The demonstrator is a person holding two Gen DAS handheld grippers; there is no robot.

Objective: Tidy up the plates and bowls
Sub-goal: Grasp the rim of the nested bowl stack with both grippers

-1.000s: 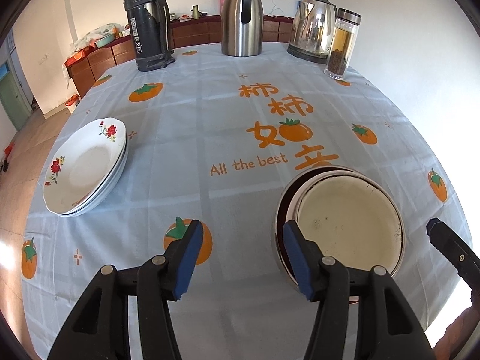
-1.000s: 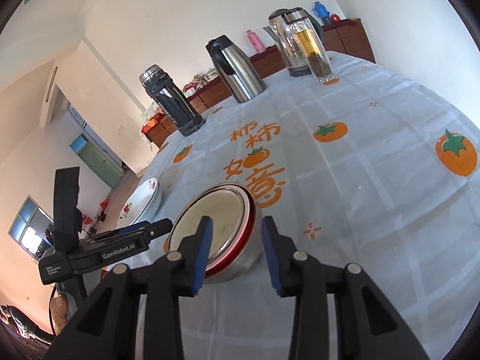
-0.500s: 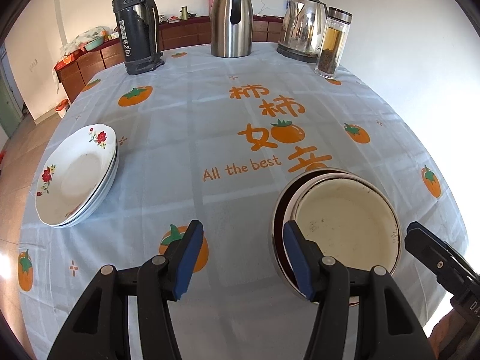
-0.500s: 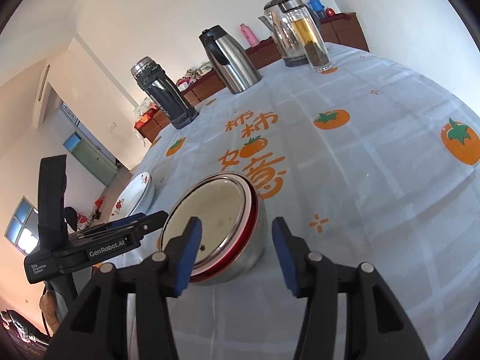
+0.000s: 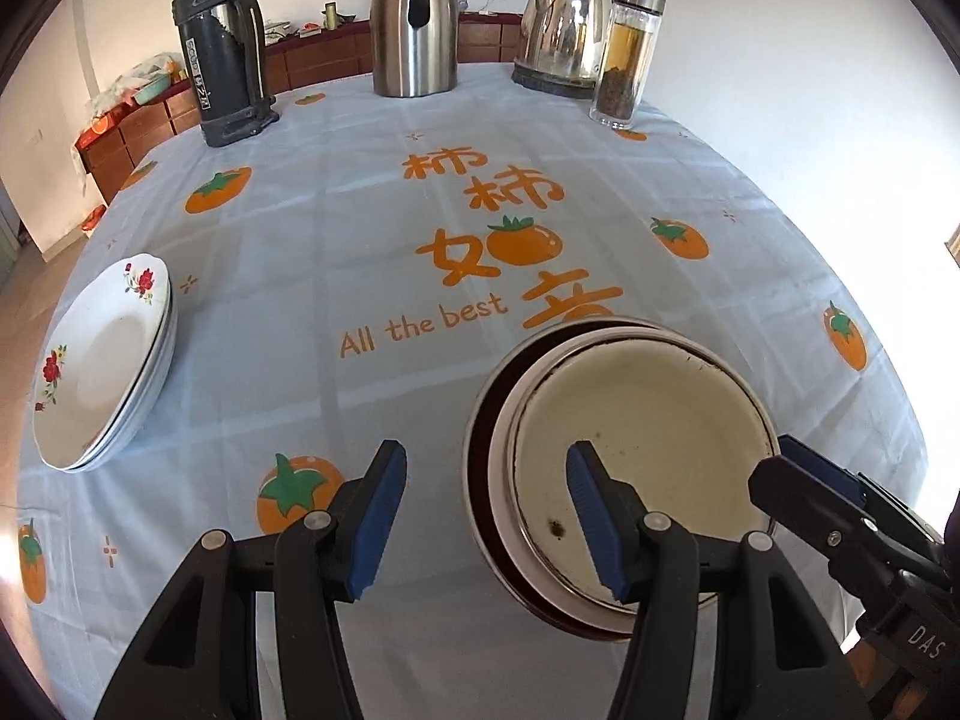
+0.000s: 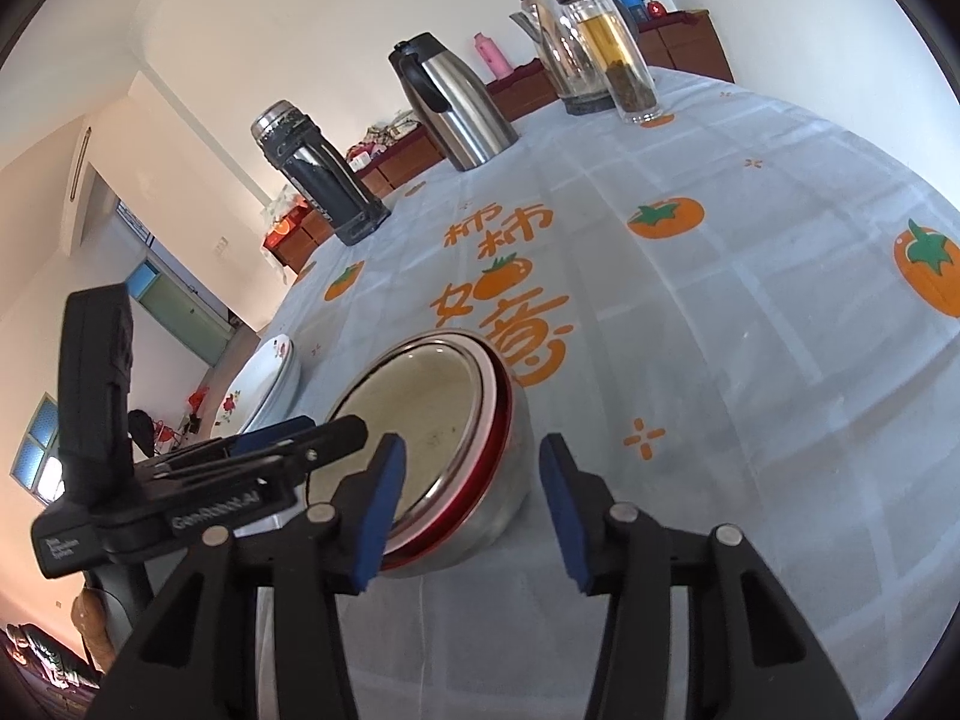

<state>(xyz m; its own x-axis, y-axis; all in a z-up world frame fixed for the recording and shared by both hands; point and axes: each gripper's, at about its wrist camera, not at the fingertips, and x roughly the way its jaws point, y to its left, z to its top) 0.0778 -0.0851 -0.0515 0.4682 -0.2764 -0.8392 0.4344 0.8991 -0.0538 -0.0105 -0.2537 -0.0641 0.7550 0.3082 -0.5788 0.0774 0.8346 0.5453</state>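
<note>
If you close carelessly, the nested bowls (image 6: 432,444) can tip or slide on the bench (image 5: 360,252), because your right gripper (image 6: 471,510), wide open, straddles only their near rim, while your left gripper (image 5: 486,516), also open, hangs just beside them.

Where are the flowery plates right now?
The flowery plates sit stacked at the table's left edge in the left wrist view, left of the "All the best" print. Both claws are nearer the nested bowls.
</note>
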